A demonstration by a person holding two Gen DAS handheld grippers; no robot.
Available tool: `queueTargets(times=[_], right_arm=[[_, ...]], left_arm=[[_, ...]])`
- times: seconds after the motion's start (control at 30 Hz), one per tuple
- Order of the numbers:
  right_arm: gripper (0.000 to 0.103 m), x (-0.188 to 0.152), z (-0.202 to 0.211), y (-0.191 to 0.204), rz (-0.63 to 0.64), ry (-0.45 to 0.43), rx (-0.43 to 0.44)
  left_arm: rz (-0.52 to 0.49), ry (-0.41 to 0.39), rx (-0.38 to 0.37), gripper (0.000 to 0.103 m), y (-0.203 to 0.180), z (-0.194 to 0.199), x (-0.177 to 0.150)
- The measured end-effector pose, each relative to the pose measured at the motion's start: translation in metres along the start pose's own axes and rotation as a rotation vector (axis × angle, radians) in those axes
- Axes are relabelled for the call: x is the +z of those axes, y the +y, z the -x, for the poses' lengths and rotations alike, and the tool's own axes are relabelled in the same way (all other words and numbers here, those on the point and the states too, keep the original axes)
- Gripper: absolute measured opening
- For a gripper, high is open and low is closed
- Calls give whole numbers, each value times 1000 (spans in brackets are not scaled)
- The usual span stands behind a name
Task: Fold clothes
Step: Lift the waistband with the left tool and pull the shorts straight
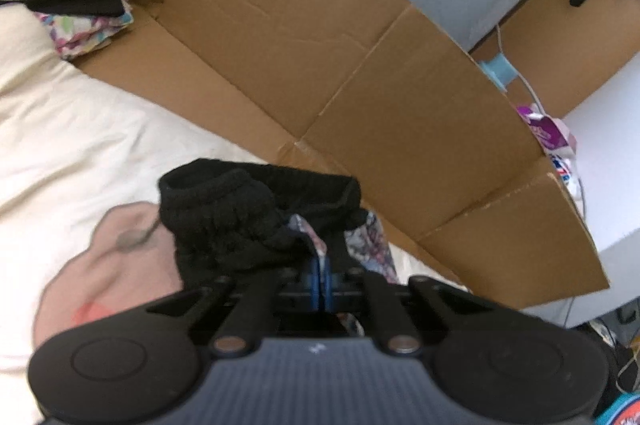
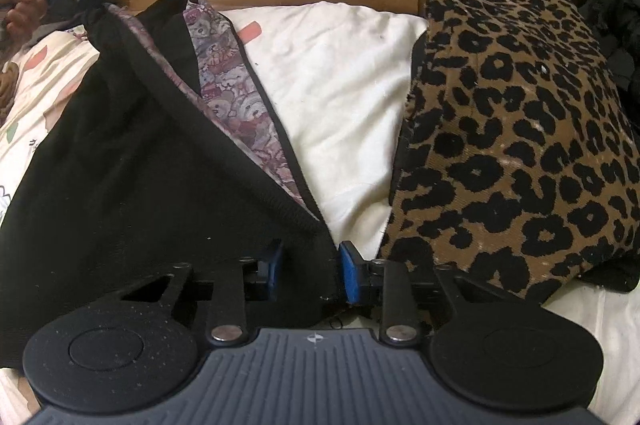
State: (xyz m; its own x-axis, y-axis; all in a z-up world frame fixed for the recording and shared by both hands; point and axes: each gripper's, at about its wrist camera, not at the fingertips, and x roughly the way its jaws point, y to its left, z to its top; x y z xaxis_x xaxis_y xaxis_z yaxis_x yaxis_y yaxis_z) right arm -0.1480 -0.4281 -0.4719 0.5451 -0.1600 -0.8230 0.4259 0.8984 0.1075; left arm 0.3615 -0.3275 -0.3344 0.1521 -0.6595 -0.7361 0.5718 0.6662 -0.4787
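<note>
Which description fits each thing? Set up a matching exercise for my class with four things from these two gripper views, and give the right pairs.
Things:
1. black garment
2. leopard-print cushion
3. cardboard
4. left gripper

Descriptions:
A. brown, flattened, standing behind the bed
B. shut on a bunched edge of cloth
C. spotted, lying to the right of the cream bedding
D. has a patterned purple lining

Pairs: 1-D, 2-C, 3-A, 4-B
</note>
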Motion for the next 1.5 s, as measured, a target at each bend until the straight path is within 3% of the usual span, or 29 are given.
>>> queueTargets(times=[0.67, 0.97, 1.2, 1.5], right_arm=[[31, -9, -3, -11, -23, 22, 34], [31, -8, -6, -10, -29, 31, 39], [32, -8, -7, -10, -30, 31, 40], [32, -6, -9, -10, -30, 42, 41]], left_arm=[[-202, 30, 73, 2, -78, -67, 10], [-204, 62, 133, 4, -79, -103, 1], [-253, 22, 132, 3, -88, -103, -11], [-239, 46, 164, 3, -83, -112, -20]])
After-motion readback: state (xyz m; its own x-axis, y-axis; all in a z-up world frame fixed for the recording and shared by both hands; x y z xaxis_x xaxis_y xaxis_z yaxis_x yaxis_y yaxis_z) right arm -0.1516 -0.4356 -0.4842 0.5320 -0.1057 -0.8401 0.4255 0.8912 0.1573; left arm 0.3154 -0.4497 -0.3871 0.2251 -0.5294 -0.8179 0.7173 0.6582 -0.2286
